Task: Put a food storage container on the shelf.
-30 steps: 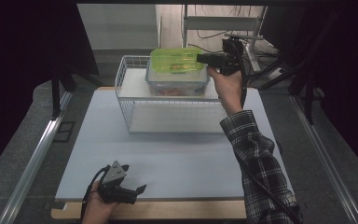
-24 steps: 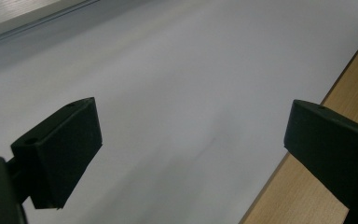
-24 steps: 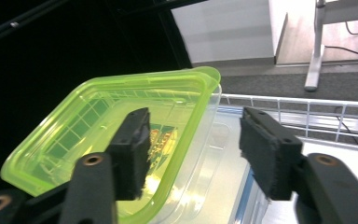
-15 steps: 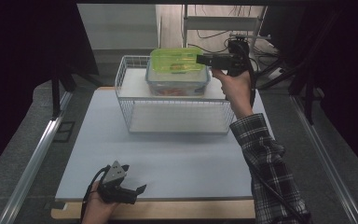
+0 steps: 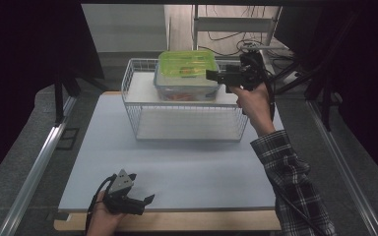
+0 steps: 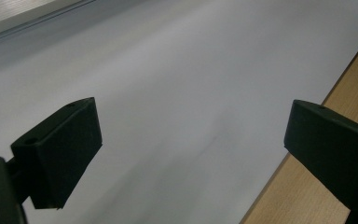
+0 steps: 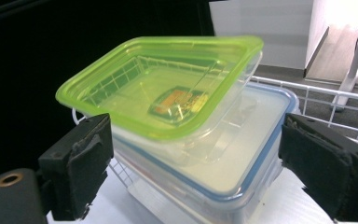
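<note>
A clear box with a green lid [image 5: 186,66] sits a little askew on a larger clear box with a blue rim [image 5: 187,92], both at the far end of a white wire basket [image 5: 187,129]. My right gripper [image 5: 212,75] hovers at the stack's right side. Its jaws have just been opening and now stand wide, touching nothing. In the right gripper view the green-lidded box [image 7: 168,88] and the blue-rimmed box [image 7: 242,158] lie ahead of the right gripper [image 7: 196,140]. My left gripper [image 5: 141,188] rests open near the table's front edge, and nothing is between the left gripper [image 6: 191,135] jaws.
A white mat [image 5: 177,167] covers the table, with a wooden strip [image 6: 307,196] along its near edge. The basket's near half holds a bare white floor. Metal rails run down both sides of the table, and cables and a stand crowd the far right.
My right gripper's jaws have spread apart and the hand has slid slightly away from the green-lidded box, which stays on the stack. The left gripper has not moved.
</note>
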Tool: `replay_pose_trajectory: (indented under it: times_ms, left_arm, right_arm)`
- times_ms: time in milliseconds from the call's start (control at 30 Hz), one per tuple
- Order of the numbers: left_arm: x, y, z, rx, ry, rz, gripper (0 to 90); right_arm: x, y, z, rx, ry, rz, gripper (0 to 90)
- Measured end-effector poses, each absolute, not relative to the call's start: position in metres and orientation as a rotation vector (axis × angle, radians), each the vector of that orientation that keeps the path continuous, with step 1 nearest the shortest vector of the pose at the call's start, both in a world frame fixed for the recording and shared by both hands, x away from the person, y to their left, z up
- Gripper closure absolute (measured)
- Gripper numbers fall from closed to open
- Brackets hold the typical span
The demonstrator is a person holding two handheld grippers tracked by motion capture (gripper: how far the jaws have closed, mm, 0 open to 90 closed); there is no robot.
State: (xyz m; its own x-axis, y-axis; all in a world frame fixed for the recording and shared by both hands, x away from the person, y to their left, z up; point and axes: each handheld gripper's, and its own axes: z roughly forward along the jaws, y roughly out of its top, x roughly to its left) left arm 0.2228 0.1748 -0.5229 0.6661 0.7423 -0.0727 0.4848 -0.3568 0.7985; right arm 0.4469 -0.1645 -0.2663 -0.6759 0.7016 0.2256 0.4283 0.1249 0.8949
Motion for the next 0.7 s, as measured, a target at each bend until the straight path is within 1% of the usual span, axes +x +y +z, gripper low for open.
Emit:
replay_pose_trajectory:
  times_ms: [367,700]
  left_arm:
    - [0.223,0.174,-0.523,2.025,0.949,0.381,4.1]
    - [0.223,0.174,-0.523,2.025,0.949,0.382,4.1]
  right_arm:
    - [0.435,-0.165,-0.278,1.024,2.19,1.538,4.9]
    - [0.423,-0.164,-0.29,0.951,2.227,1.51,2.8]
